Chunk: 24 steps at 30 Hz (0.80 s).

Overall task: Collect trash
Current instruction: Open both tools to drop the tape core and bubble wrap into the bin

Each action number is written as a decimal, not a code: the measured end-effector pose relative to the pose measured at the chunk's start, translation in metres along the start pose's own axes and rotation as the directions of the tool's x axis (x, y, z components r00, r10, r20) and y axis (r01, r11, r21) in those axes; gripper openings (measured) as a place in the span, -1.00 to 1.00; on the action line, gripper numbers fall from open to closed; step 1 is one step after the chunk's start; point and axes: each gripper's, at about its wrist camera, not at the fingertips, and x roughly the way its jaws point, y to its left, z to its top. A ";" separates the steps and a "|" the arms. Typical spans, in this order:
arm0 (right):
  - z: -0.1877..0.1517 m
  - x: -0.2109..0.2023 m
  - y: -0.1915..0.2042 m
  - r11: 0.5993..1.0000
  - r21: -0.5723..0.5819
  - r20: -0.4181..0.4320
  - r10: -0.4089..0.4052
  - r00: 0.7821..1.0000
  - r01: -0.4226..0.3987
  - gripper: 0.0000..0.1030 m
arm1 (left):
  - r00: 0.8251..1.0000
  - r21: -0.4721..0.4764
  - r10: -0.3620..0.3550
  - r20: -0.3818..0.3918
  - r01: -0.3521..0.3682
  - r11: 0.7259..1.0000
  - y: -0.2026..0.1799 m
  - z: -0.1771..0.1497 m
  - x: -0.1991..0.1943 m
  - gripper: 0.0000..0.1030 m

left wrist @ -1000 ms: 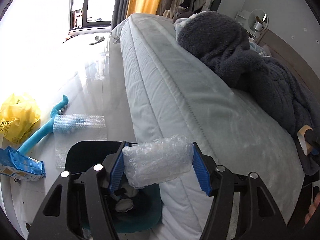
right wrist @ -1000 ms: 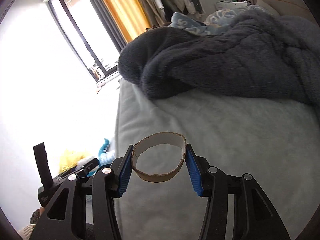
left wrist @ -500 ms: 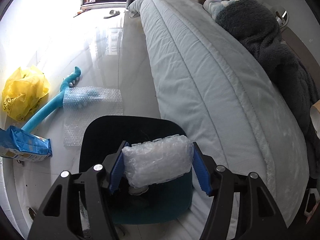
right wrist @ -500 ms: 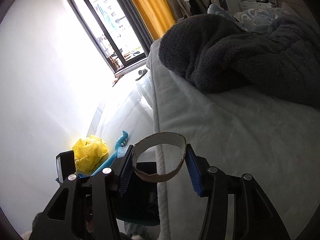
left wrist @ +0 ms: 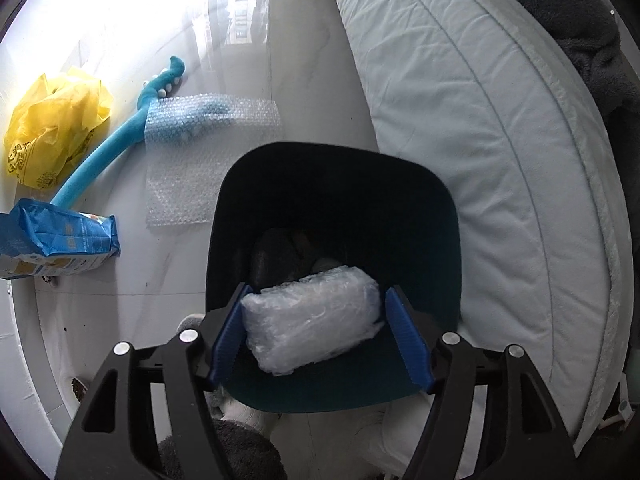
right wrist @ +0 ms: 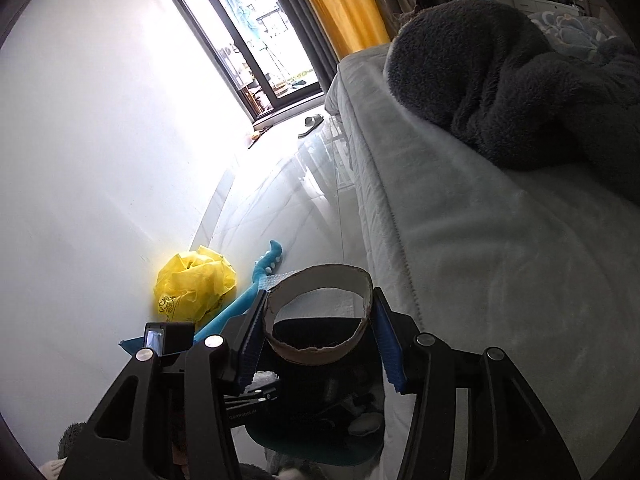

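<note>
My left gripper (left wrist: 318, 332) hangs over the open mouth of a dark bin (left wrist: 332, 184) on the floor beside the bed. A wad of clear bubble wrap (left wrist: 312, 320) sits between its blue pads (left wrist: 228, 336); the right pad stands a little off it. My right gripper (right wrist: 318, 330) is shut on a brown cardboard ring (right wrist: 316, 350), held above the same bin (right wrist: 320, 444). The left gripper's body shows in the right wrist view (right wrist: 168, 340). Dark items lie in the bin's bottom.
On the white floor left of the bin lie a flat bubble wrap sheet (left wrist: 208, 152), a blue foam stick (left wrist: 120, 148), a yellow plastic bag (left wrist: 52, 120) and a blue packet (left wrist: 56, 244). The bed (left wrist: 480, 140) with a dark blanket (right wrist: 520, 88) rises on the right.
Both grippers have swung from over the bed to above the bin. The left gripper's jaws have widened, so the bubble wrap wad is loose on its right side.
</note>
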 end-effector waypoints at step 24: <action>-0.037 0.119 0.021 0.996 -0.061 -0.279 -0.074 0.957 0.059 0.00 | 0.987 -0.012 0.013 0.160 -0.011 1.000 0.084 0.002 -0.059 0.67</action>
